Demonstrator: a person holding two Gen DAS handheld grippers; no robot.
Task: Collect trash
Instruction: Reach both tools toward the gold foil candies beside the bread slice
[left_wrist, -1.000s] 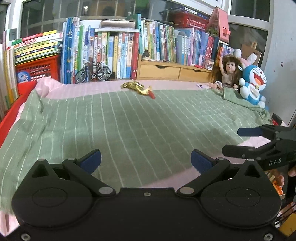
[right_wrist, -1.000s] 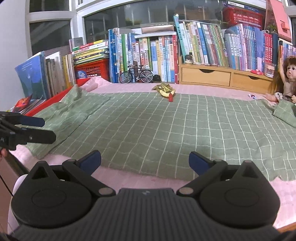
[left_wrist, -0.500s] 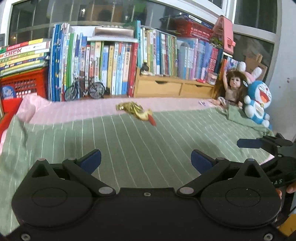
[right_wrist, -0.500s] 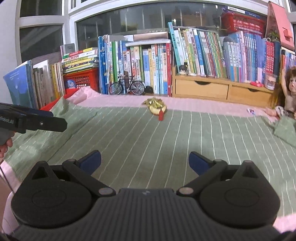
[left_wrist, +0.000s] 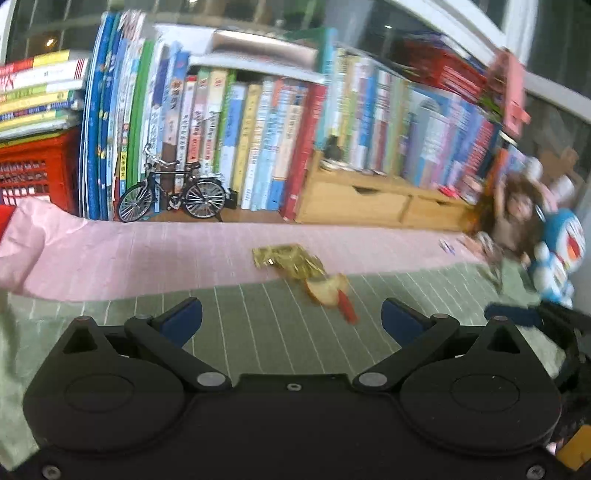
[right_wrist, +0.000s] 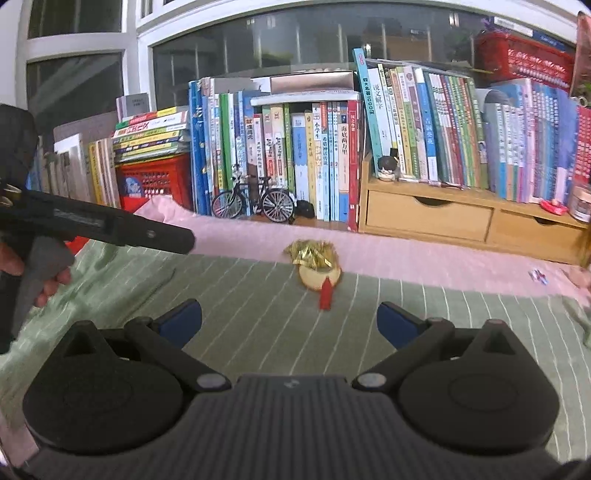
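Both tongs are stretched out over the bed, and neither has anything in it. The left tongs (left_wrist: 291, 314) stand wide, blue pads well apart, pointing straight at the litter. The right tongs (right_wrist: 289, 314) are just as wide and aimed at the same spot. I'd say both are spread like that so that either one could drop around a scrap when it gets there.

The trash sits near the far side of the bed, right where the green striped cover (right_wrist: 258, 325) gives way to the pink sheet (right_wrist: 424, 266). There is a crumpled gold wrapper (right_wrist: 312, 254) lying on the pink, a pale rounded scrap (right_wrist: 319, 280) touching it on the near side, and a small red piece (right_wrist: 325, 295) lying against that, on the green. The left view is smeared, so I can't tell what the pale scrap is; it may be a bit of peel or fruit. The three lie bunched together, apart from both tongs.

As for containers, I see no bin or bag anywhere to take the litter. A red crate (right_wrist: 155, 181) at the left has books stacked on top, and what it holds I can't make out. The wooden drawer unit (right_wrist: 428, 218) carries a row of books, both drawers closed. A toy bicycle (right_wrist: 255, 203) stands in front of the books just behind the trash, so a reach from the near side looks safer to me.
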